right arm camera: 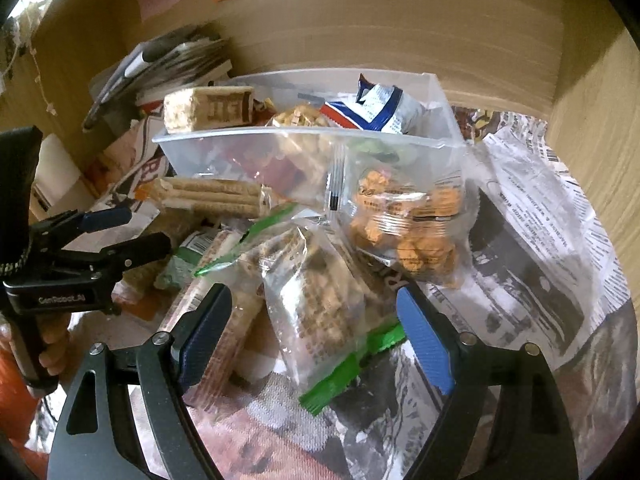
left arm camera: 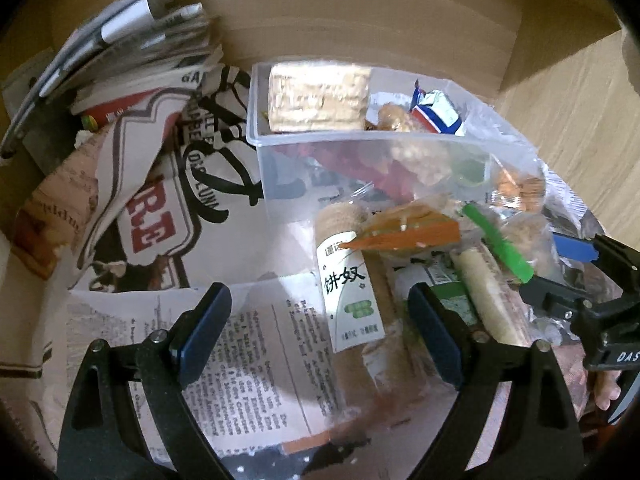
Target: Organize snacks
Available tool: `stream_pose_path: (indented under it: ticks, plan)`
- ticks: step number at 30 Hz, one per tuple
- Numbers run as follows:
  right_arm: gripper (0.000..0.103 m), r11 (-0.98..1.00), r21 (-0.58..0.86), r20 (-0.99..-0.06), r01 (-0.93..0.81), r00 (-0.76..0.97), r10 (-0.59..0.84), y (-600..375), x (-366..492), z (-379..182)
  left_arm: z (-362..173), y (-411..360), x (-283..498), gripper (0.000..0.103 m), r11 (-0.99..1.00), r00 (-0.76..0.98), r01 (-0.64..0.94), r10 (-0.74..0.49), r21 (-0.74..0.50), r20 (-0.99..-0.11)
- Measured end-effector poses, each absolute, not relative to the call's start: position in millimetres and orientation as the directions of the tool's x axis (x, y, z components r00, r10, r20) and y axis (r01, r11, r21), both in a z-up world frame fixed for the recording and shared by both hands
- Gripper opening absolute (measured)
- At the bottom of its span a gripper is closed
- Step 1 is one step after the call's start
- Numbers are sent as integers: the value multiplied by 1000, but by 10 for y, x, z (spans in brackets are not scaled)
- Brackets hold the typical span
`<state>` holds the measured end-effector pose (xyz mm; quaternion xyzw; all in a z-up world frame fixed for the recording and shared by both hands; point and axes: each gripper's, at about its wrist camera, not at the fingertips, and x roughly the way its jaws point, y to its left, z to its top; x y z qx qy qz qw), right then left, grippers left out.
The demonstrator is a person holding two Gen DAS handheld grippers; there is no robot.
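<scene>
- Left claw (left arm camera: 320,332) gapes wide, empty, above a labelled biscuit roll (left arm camera: 352,304).
- Right claw (right arm camera: 316,336), wide open, straddles a green-sealed snack bag (right arm camera: 320,312).
- Clear tub (right arm camera: 400,148) at twelve o'clock holds snacks.

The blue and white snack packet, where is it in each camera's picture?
Left wrist view: the blue and white snack packet sits upper right of centre, in the clear plastic box's far right corner.
Right wrist view: the packet sits top centre, poking above the box.
Shared landmark: the pale puffed-rice block at the box's left end.
</scene>
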<state>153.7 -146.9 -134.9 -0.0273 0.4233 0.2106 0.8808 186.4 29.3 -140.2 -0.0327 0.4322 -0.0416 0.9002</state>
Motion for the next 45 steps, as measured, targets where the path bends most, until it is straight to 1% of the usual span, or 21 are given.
stream_pose_path:
  ticks: [5, 8, 9, 10, 11, 14, 16, 17, 20, 22, 25, 32, 39, 45]
  plan:
    - [83, 917, 107, -761, -385, 562, 325, -1445, 1611, -1379, -1460, 322, 1937, 91, 992, 618, 34, -117, -122, -777]
    - [83, 916, 128, -762, -379, 554, 336, -1460, 1657, -1398, -1522, 358, 1984, 87, 989, 607, 21, -128, -145, -784]
    - [83, 917, 134, -762, -375, 554, 337, -1472, 1670, -1408, -1523, 359, 1986, 84, 990, 612, 21, -125, -142, -781]
    - [83, 918, 136, -762, -372, 553, 337, -1472, 1684, -1413, -1520, 349, 1985, 78, 990, 615, 26, -124, -137, -779]
    - [82, 918, 142, -761, -369, 552, 340, -1480, 1691, -1419, -1534, 328, 1999, 75, 991, 615, 36, -126, -132, -778]
    - [71, 914, 168, -764, -369, 538, 358, -1504, 1717, -1440, -1531, 248, 1977, 61, 993, 625, 63, -120, -103, -771]
    - [56, 916, 163, -771, -367, 532, 351, -1509, 1723, -1460, -1521, 183, 1950, 44, 991, 628, 92, -136, -100, -766]
    - [53, 918, 149, -772, -367, 537, 340, -1506, 1718, -1467, -1522, 155, 1936, 41, 989, 630, 108, -144, -97, -763]
    - [48, 918, 142, -769, -371, 543, 338, -1516, 1697, -1457, -1514, 88, 1907, 38, 991, 643, 115, -124, -65, -756]
    - [44, 917, 141, -763, -373, 549, 341, -1527, 1680, -1441, -1505, 98, 1895, 36, 990, 642, 118, -132, -72, -755]
    - [42, 916, 145, -755, -374, 557, 347, -1545, 1641, -1406, -1482, 139, 1857, 36, 990, 639, 112, -138, -86, -757]
    - [42, 915, 143, -728, -379, 586, 356, -1587, 1494, -1262, -1354, 303, 1646, 36, 991, 655, 82, -136, -109, -744]
    - [42, 914, 146, -688, -378, 625, 369, -1638, 1394, -1070, -1076, 392, 1418, 36, 990, 709, 77, -136, -116, -692]
    - [42, 912, 145, -638, -384, 668, 383, -1661, 1327, -865, -805, 345, 1301, 36, 988, 754, 103, -153, -114, -639]
